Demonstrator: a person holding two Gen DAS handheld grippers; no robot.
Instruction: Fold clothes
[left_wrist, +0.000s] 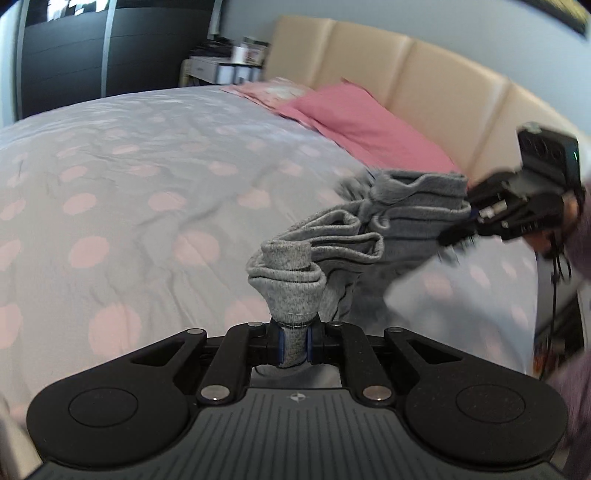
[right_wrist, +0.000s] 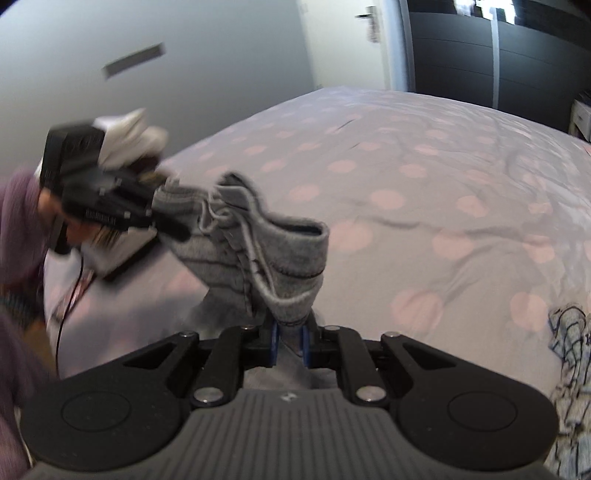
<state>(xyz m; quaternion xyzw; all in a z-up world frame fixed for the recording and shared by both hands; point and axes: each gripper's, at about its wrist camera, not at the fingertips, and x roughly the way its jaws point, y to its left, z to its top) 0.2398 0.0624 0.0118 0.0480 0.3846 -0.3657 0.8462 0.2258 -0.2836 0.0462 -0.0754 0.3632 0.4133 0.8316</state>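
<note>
A grey knit garment with a drawstring (left_wrist: 369, 229) hangs bunched in the air above the bed, held at both ends. My left gripper (left_wrist: 293, 345) is shut on one end of it. My right gripper (right_wrist: 290, 345) is shut on the other end (right_wrist: 273, 258). The right gripper also shows at the right of the left wrist view (left_wrist: 458, 225), and the left gripper shows at the left of the right wrist view (right_wrist: 162, 218). The cloth sags in folds between them.
The bed has a grey duvet with pink dots (left_wrist: 147, 177). Pink pillows (left_wrist: 362, 122) lie against a beige headboard (left_wrist: 424, 85). A white garment pile (right_wrist: 125, 136) sits at the bed's far edge, a patterned garment (right_wrist: 572, 354) at the right. A dark wardrobe (right_wrist: 480, 55) stands behind.
</note>
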